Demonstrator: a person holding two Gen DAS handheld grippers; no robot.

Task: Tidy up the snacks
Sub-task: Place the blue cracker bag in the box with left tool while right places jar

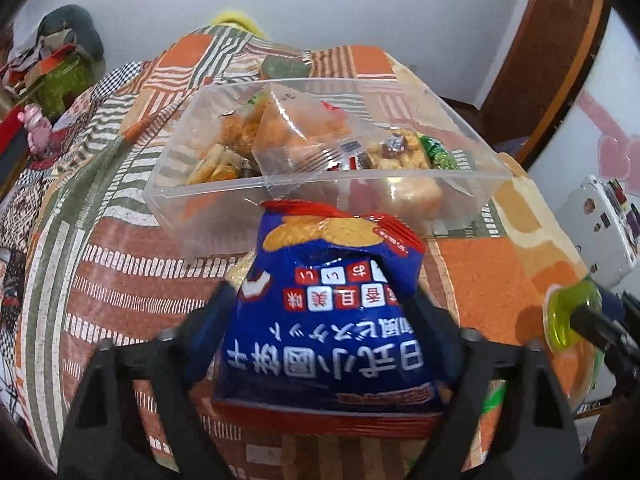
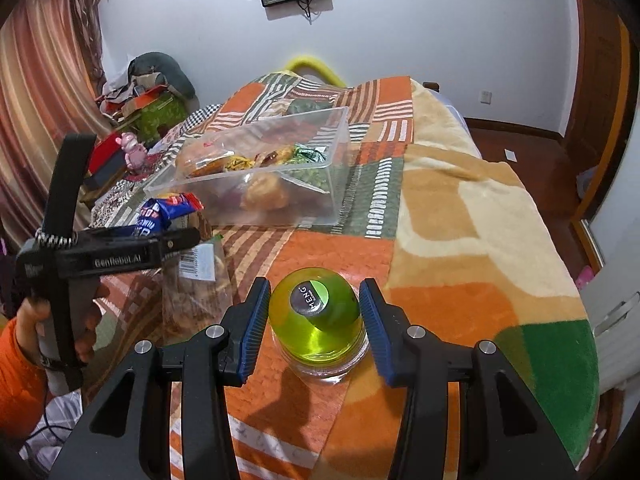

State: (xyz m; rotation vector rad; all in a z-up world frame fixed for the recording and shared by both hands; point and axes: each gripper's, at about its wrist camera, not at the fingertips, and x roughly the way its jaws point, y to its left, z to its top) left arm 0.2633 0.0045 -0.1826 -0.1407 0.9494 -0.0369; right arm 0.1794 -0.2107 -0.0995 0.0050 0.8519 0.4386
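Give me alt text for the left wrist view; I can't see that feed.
The left claw closes around a blue biscuit bag, just in front of a clear plastic bin already holding wrapped snacks. Both sit on an orange patchwork blanket. At the right edge, the right claw holds a green bottle.

Home bedroom: blanketed bed (image 2: 460, 216), curtains (image 2: 44, 72).

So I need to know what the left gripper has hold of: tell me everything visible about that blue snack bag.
The blue snack bag is glossy plastic film, with red sealed ends, white Japanese lettering and pictured round biscuits. It sits between the left gripper fingers, puffed and creased. It stands just in front of the clear plastic bin, not yet in it.
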